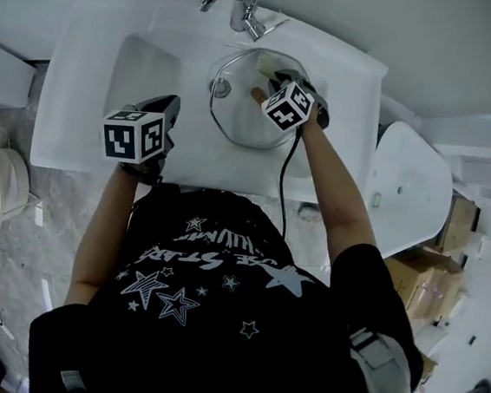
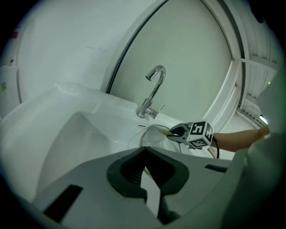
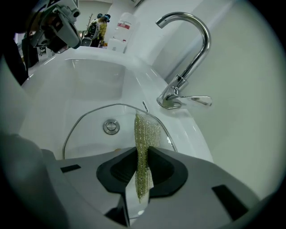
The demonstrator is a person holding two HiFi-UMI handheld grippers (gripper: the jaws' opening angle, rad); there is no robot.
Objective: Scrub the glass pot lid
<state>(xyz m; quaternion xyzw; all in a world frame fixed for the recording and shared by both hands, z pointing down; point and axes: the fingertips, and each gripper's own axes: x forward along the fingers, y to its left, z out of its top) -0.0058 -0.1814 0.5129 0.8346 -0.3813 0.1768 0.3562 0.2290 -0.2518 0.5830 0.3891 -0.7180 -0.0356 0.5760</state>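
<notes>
Both jaws closed: R gripper [image 3: 142,155] on scourer [image 3: 145,129] at glass lid [image 1: 245,127], L gripper [image 2: 144,162] empty.

My head camera looks steeply down on the sink [image 1: 85,77], with the faucet [image 1: 242,0] at 12 o'clock. The left gripper [image 2: 144,169] camera sits farther back and faces the faucet at 12 o'clock. The right gripper [image 3: 142,172] camera hangs close over the basin, faucet at 1 o'clock. All three share the faucet and basin.

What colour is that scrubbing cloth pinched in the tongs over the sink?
The scrubbing cloth is yellow-green, a glittery mesh; clearest in the right gripper view.
</notes>
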